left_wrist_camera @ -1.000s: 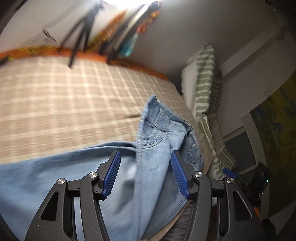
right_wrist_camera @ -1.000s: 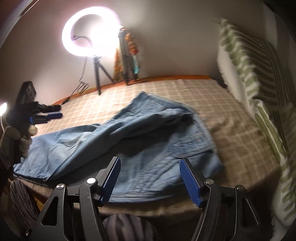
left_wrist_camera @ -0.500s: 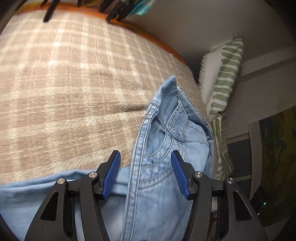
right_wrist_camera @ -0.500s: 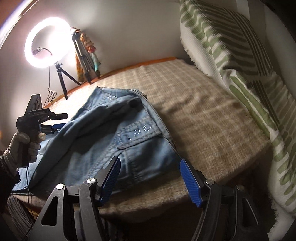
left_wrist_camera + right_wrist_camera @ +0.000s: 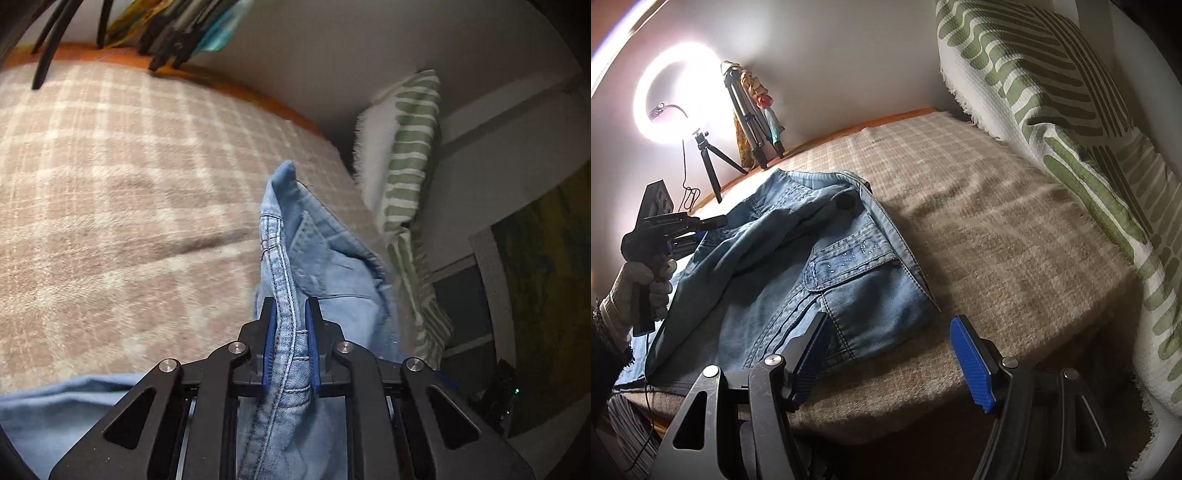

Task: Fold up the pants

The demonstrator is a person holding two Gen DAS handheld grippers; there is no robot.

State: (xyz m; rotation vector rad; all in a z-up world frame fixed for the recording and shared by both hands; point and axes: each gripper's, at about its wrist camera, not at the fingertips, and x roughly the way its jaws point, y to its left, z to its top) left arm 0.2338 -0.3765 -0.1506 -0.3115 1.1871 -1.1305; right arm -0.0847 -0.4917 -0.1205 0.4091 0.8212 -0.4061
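Light blue denim pants lie crumpled on a beige checked blanket. My left gripper is closing its jaws on a raised stitched seam of the pants, and the blue pads press the fold from both sides. In the right wrist view the pants lie with the waist end and a pocket near the bed's front edge. My right gripper stands open just above that near corner, with nothing between its pads. A gloved hand holds the left gripper at the pants' far left side.
A green-and-white striped pillow leans against the wall on the right of the bed. A lit ring light on a small stand and a tripod stand at the back edge. The blanket is bare right of the pants.
My left gripper went from open to clamped on the pants' seam after moving in and down. The right gripper moved down toward the waist corner and rolled, staying open.
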